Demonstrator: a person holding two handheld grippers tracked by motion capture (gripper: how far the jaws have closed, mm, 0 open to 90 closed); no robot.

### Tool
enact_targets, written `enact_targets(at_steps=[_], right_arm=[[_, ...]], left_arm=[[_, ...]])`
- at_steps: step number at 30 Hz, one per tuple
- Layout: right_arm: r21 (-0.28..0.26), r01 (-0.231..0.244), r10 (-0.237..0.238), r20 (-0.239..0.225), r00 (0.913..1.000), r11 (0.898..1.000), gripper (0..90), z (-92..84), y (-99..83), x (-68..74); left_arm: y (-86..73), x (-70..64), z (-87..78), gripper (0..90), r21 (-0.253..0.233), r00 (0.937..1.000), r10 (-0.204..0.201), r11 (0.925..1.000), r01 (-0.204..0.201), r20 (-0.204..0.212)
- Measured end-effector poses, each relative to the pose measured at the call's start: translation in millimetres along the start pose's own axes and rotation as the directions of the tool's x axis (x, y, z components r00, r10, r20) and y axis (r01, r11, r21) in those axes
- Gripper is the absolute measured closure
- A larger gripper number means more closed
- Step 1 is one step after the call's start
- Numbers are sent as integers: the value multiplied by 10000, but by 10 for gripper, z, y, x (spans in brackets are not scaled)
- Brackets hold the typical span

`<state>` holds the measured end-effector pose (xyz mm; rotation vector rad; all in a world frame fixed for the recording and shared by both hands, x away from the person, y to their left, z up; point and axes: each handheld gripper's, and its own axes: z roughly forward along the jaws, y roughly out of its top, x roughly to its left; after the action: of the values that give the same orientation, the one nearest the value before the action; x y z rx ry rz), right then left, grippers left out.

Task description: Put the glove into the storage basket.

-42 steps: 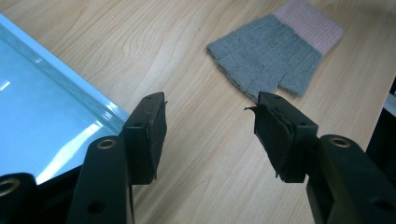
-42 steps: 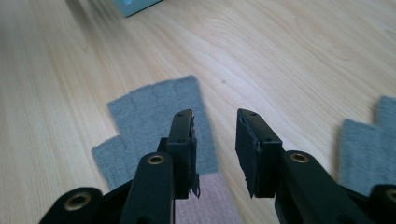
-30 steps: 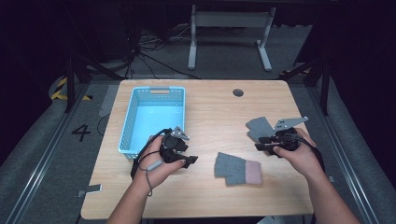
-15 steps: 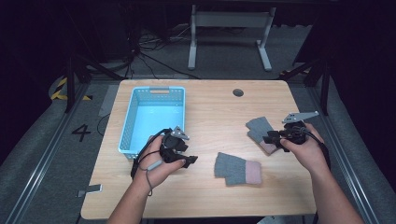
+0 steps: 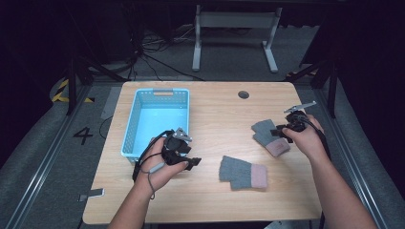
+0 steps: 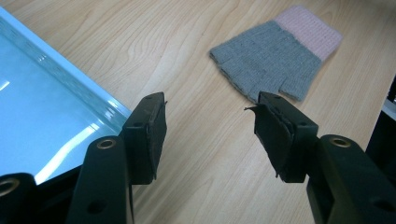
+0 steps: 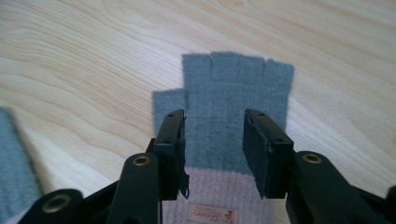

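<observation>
Light-blue perforated plastic basket (image 5: 155, 125) sat empty; both grey knit fingerless gloves with pink cuffs, far (image 5: 270, 137) and near (image 5: 243, 172), lay on wooden worktop (image 5: 215, 114). Right gripper (image 7: 214, 140) fingers, just opening, spread above far glove without pressing; left gripper (image 6: 208, 135) fingers spread, empty. Gloves not yet picked up, basket placing likely left.

Blurred grey glove (image 7: 16, 158) cut off leftward.

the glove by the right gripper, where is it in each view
High view: the right-hand glove lies at the table's right side, just left of the right gripper.
Left gripper view: not in it; the glove there is the other one.
Right gripper view: centre, lying flat between and beyond the fingers.
Shared landmark: the wooden table.
</observation>
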<state>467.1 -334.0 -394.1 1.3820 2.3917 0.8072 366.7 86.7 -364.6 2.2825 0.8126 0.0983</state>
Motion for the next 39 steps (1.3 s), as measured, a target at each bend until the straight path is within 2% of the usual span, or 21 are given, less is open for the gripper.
enact_targets(at_steps=[4, 9, 22, 28, 33, 39], right_arm=[[392, -233, 228, 123, 9997, 9990, 595, 122, -23, -53], [578, -414, 402, 228, 9989, 9975, 586, 186, -38, -57], [1166, -554, 486, 611, 9969, 9916, 574, 367, -47, -44], [1432, -380, 245, 953, 9952, 9890, 570, 410, -33, 8], [1535, -538, 398, 932, 9949, 9867, 603, 414, -18, -6], [1754, -432, 251, 1040, 9943, 9836, 684, 425, 7, 25]], left_arm=[[0, 4, -17, 448, -35, 10000, 4, 10000, -4, -21], [-2, 8, -3, 448, -11, 10000, -22, 10000, 22, -12], [-3, 8, -8, 445, -32, 10000, -11, 10000, 11, -9], [-2, 1, -9, 445, -21, 10000, 8, 10000, -8, -14], [-2, -4, -9, 445, -29, 10000, 13, 10000, -13, 1], [-1, -5, -3, 445, -16, 10000, 15, 10000, -15, 33]])
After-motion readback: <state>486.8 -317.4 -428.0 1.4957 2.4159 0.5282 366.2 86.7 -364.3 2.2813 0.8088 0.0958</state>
